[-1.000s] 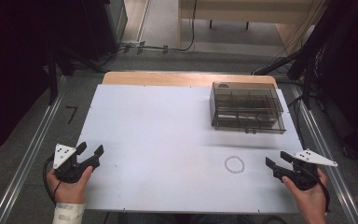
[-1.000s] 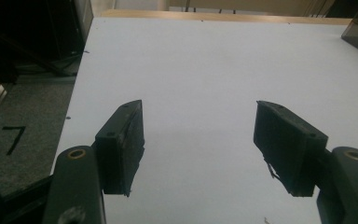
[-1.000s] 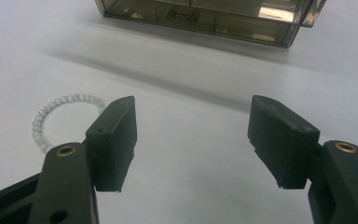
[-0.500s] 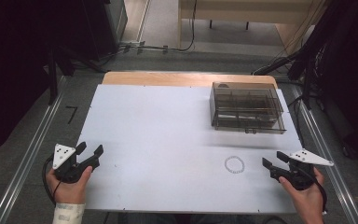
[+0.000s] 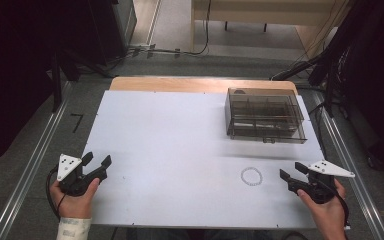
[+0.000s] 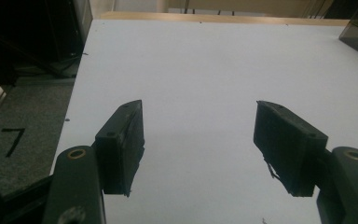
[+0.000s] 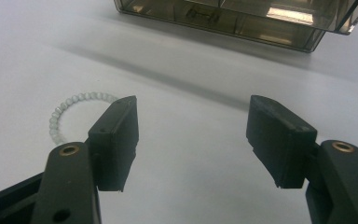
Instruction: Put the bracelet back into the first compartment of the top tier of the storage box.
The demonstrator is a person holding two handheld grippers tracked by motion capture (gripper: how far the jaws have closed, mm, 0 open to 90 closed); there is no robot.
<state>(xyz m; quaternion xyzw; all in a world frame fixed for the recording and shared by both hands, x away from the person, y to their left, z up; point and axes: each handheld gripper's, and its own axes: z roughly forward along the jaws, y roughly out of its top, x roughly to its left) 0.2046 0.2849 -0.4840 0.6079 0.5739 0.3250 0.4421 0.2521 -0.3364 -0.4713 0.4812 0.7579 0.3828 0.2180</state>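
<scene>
High view: bead bracelet (image 5: pixel 251 176) lies flat just ahead of right gripper (image 5: pixel 289 176), whose jaws stand apart, empty, likely ready for pickup; left gripper view: left gripper (image 6: pixel 199 144) gapes released over bare table (image 6: pixel 200 60); right gripper view: bracelet beside one jaw, box (image 7: pixel 242 16) beyond.

Two black two-jaw hand-held grippers appear, the left gripper (image 5: pixel 96 163) and the right gripper (image 5: pixel 291 171), each carried by one hand, the left hand (image 5: pixel 74 197) and the right hand (image 5: pixel 325 210), and each topped by one pale three-cornered plate, so two hands and two plates in all. One ring-shaped bracelet of small pale beads (image 5: pixel 251 176) lies on one white rectangular table top (image 5: pixel 170 145). One smoky transparent plastic box with inner compartments (image 5: pixel 264 115) completes the count; its compartments cannot be counted reliably.
</scene>
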